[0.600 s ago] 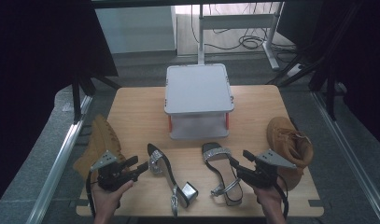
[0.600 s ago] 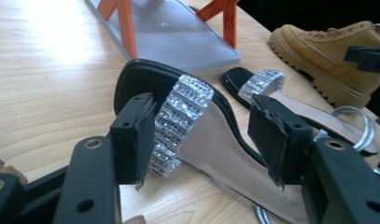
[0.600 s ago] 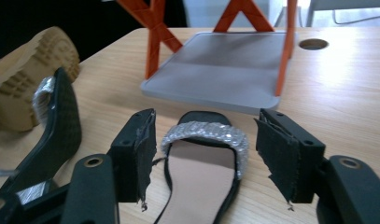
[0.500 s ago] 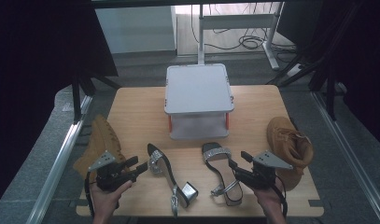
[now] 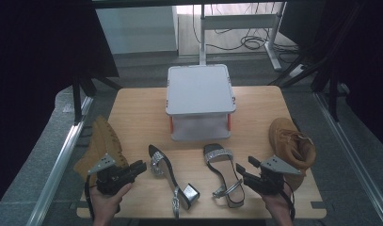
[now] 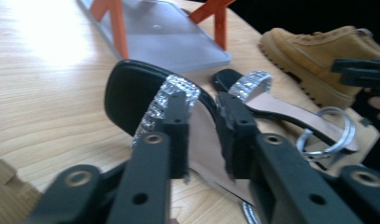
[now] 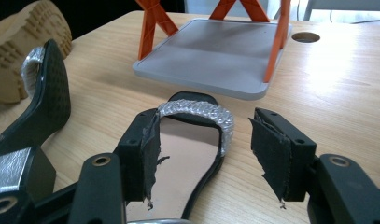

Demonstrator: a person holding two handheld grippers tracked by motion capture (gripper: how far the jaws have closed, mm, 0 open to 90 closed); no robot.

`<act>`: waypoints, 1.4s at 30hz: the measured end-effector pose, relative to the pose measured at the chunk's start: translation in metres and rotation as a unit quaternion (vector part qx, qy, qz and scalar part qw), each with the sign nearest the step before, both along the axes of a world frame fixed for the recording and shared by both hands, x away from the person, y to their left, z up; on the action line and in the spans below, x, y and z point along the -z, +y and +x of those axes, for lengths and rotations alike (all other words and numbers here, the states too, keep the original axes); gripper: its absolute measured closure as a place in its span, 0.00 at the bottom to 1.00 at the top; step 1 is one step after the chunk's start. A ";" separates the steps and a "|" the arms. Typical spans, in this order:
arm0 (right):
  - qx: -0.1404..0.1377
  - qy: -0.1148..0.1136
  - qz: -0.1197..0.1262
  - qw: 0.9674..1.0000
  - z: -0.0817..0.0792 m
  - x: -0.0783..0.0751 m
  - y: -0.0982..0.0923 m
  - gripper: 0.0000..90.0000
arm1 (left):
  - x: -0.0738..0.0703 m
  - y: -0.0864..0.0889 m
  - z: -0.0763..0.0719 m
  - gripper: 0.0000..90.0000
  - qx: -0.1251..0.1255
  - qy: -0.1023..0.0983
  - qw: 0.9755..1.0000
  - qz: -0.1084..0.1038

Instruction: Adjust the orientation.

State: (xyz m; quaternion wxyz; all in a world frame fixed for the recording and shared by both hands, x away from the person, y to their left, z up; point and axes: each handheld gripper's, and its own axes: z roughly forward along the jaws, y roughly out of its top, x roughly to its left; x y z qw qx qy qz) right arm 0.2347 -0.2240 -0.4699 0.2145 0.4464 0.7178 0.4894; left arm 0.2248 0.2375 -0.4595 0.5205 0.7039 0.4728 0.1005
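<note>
1. left gripper (image 5: pixel 141 166), jaws narrowly apart, empty, just left of the left sandal (image 5: pixel 166 172).
2. right gripper (image 5: pixel 243 170), jaws wide, empty, just right of the right sandal (image 5: pixel 224 173).
3. both sandals lie in front of the grey stand (image 5: pixel 200 89).

Left tool (image 5: pixel 138 166) held low at near left, jaws narrowly parted; right tool (image 5: pixel 243 170) near right, jaws wide.

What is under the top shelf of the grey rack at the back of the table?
Under the grey rack's top sits its bare lower shelf between orange legs; nothing rests on what shows. Its far part is out of sight.
</note>
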 end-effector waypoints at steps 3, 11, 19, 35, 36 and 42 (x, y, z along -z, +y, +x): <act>0.005 0.004 0.005 1.000 0.002 0.000 -0.004 0.48 | 0.000 -0.003 -0.001 0.93 0.002 0.001 1.000 0.004; 0.014 0.014 -0.008 1.000 0.004 0.008 -0.005 0.46 | 0.006 -0.009 0.000 0.99 0.021 0.013 1.000 0.011; 0.021 0.021 -0.013 0.999 0.006 0.012 -0.006 0.45 | 0.020 -0.018 -0.005 1.00 0.041 0.035 0.999 0.006; 0.037 0.030 -0.021 0.999 0.008 0.016 -0.015 0.44 | 0.036 -0.045 -0.004 1.00 0.089 0.059 0.994 0.021; 0.036 0.029 -0.020 0.999 0.008 0.016 -0.015 0.44 | 0.036 -0.047 -0.004 1.00 0.089 0.060 0.994 0.021; 0.036 0.027 -0.020 0.999 0.009 0.016 -0.017 0.44 | 0.033 -0.060 0.001 1.00 0.101 0.056 0.993 0.023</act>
